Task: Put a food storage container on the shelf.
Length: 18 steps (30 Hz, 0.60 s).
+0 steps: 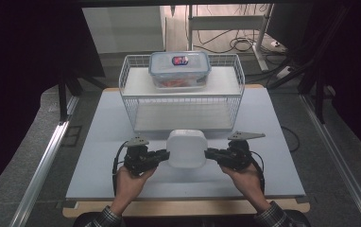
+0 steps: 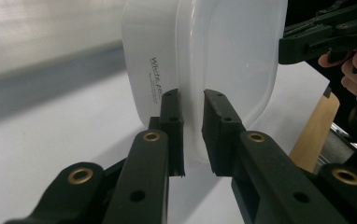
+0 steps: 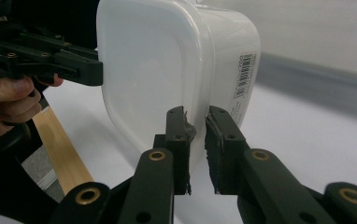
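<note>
White rounded-square plastic container (image 1: 186, 148) held just in front of the white wire basket (image 1: 132, 101), above the white counter (image 1: 98, 142). Left claw (image 2: 193, 100) narrow, pinching the container's rim at its left edge. Right claw (image 3: 196, 119) narrow, pinching the rim at the opposite edge. Clear lidded plastic box (image 1: 179, 69) sits on the basket's upper shelf.

Black left gripper (image 1: 162, 156), right gripper (image 1: 211, 153), brass rivets, grey plates, plaid sleeves (image 1: 104, 218)

Overhead looks down; claw cameras closely share white container (image 2: 204, 56)
</note>
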Tool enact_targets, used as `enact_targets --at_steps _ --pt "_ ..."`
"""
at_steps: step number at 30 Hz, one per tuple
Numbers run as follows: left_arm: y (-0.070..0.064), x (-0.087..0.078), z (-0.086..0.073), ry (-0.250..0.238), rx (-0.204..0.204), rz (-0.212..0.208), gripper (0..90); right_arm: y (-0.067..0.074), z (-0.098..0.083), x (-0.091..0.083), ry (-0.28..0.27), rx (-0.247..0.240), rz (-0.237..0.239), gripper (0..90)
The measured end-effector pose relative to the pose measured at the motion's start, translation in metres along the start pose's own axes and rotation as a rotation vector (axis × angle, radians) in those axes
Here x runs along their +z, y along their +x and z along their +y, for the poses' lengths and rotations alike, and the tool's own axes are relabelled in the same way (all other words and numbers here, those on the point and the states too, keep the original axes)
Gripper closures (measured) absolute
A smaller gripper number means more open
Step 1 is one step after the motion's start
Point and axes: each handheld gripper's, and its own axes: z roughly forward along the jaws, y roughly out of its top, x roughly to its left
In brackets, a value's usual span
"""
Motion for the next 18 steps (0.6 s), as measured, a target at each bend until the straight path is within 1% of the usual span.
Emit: enact_targets --at_steps 2,3,4,8,9,10,11,12,15,16,17,18 --pt "0.002 -0.004 0.009 -0.007 0.01 0.007 79.3 0.001 0.006 0.0 -0.01 -0.008 0.002 79.3" --pt "0.002 -0.004 0.009 -0.007 0.01 0.007 79.3 0.001 0.006 0.0 -0.01 -0.008 0.002 79.3" --pt "0.002 -0.007 0.015 -0.016 0.014 0.011 79.3 0.001 0.012 -0.001 -0.019 -0.014 0.003 79.3" --pt "0.003 -0.012 0.027 -0.033 0.018 0.015 79.1 0.003 0.026 -0.004 -0.043 -0.025 0.007 79.4" --pt "0.003 -0.012 0.027 -0.033 0.018 0.015 79.1 0.003 0.026 -0.004 -0.043 -0.025 0.007 79.4" --pt "0.004 -0.015 0.033 -0.043 0.021 0.017 79.1 0.004 0.034 -0.005 -0.057 -0.034 0.006 79.4" --pt "0.004 -0.015 0.033 -0.043 0.021 0.017 79.1 0.004 0.038 -0.006 -0.064 -0.036 0.007 79.5" --pt "0.004 -0.017 0.04 -0.052 0.022 0.018 79.0 0.005 0.042 -0.008 -0.069 -0.043 0.005 79.5" --pt "0.005 -0.019 0.05 -0.061 0.027 0.025 78.8 0.008 0.055 -0.012 -0.087 -0.06 0.0 79.6" --pt "0.005 -0.02 0.054 -0.066 0.028 0.028 78.8 0.008 0.059 -0.013 -0.093 -0.065 -0.002 79.6" --pt "0.005 -0.02 0.054 -0.066 0.028 0.028 78.7 0.009 0.063 -0.014 -0.098 -0.07 -0.003 79.7" --pt "0.005 -0.022 0.06 -0.074 0.034 0.032 78.7 0.01 0.066 -0.015 -0.102 -0.077 -0.005 79.7"
